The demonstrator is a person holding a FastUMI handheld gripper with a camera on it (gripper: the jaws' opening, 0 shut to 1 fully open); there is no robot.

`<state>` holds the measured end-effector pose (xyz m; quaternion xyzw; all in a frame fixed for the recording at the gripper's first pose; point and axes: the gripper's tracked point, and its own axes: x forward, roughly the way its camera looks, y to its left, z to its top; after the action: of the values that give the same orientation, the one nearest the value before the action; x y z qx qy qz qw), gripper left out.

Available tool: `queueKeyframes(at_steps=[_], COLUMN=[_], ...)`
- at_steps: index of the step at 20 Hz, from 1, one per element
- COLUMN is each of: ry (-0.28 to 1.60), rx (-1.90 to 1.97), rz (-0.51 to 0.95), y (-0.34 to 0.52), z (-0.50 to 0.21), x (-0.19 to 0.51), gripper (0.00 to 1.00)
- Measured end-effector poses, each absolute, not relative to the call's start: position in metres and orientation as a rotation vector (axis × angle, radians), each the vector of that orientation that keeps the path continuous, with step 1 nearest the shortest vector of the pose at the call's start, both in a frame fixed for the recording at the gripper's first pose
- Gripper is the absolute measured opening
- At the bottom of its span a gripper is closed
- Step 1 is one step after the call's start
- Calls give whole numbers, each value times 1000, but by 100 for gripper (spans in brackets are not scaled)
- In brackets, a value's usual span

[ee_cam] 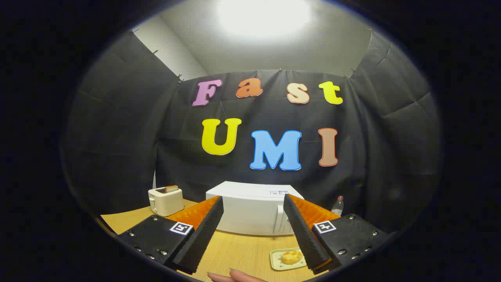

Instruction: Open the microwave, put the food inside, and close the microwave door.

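Observation:
A white microwave (250,211) stands on the wooden table (238,250) beyond my fingers, with its door closed. A small pale tray (277,263) holding a round golden piece of food (291,257) lies on the table close to my right finger (303,231), on its inner side. My gripper (253,203) is open, held above the table, with nothing between its fingers. The left finger (203,235) points toward the microwave's left front corner.
A white toaster (166,200) with a slice of bread in it stands at the left of the microwave. A small clear bottle (337,205) stands to the microwave's right. Fingertips of a person's hand (235,276) rest on the table's near edge.

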<state>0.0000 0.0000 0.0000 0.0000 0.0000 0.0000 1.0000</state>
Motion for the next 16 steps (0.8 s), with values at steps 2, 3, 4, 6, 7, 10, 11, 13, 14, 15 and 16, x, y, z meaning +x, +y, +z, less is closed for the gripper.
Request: queueKeyframes(at_steps=[2,3,4,6,7,10,11,13,14,15,16], ry=[5,8,11,8,7,7,8,10,11,11,11], rx=[2,4,2,0,0,6,8,14,17,19,20], rz=[2,5,8,6,5,8,6,3,3,2,3], y=[2,3,4,3,2,2,2,0,0,-1,-1], z=[-1,-3,-3,-2,-2,-1,-1,-2,-1,-1,-1], x=[2,2,2,1,1,1,1,1,1,1,2], gripper=[97,97,97,97,97,97,97,97,97,97,97])
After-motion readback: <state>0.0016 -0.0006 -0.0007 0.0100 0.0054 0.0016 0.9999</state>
